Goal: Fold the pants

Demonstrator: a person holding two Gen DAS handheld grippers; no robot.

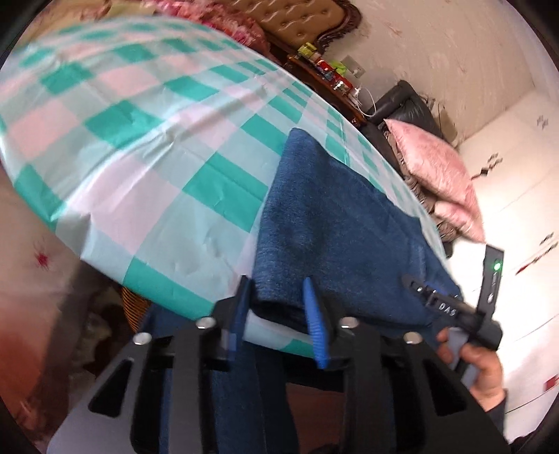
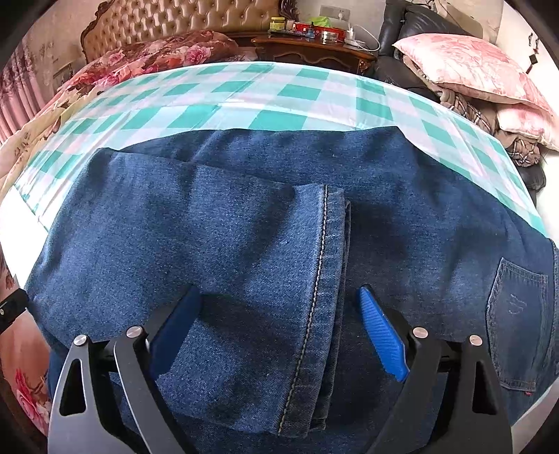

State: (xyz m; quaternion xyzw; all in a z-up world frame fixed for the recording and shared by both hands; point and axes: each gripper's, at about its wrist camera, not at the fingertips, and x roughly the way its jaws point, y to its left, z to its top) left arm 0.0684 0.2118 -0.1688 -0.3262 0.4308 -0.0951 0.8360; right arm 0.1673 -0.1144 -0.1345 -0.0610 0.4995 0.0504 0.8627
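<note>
Jaws of the left gripper (image 1: 279, 310) stood narrowly apart at the near edge of the table, the folded corner of the pants (image 1: 335, 223) lying in the gap; from this blurred view it could not be told whether the blue pads (image 1: 316, 324) pressed the denim. Jaws of the right gripper (image 2: 279, 331) were spread wide and held nothing, 1 ribbed blue pad (image 2: 382, 335) on each side of a stitched hem (image 2: 323, 279) that ran between them without touching either.

The pants (image 2: 244, 216), dark blue jeans, lay flat on the table. In the right wrist view a leg was folded back over the rest of the garment, its hem ending just ahead of the right jaws, and a back pocket (image 2: 517, 314) showed at the right edge. In the left wrist view the denim lay along the right-hand edge of the table, and part of it hung over the near edge below the left jaws.

The tablecloth (image 2: 265, 101), checked in green, pink and pale blue, covered the table beneath the pants. In the left wrist view the person's right hand (image 1: 478, 370) gripped the handle of the other gripper beside the pants. Beyond the table stood a tufted headboard (image 2: 181, 24), a dark wooden nightstand (image 2: 311, 49) with small items on top, and a pink pillow (image 2: 468, 66) on a black chair.
</note>
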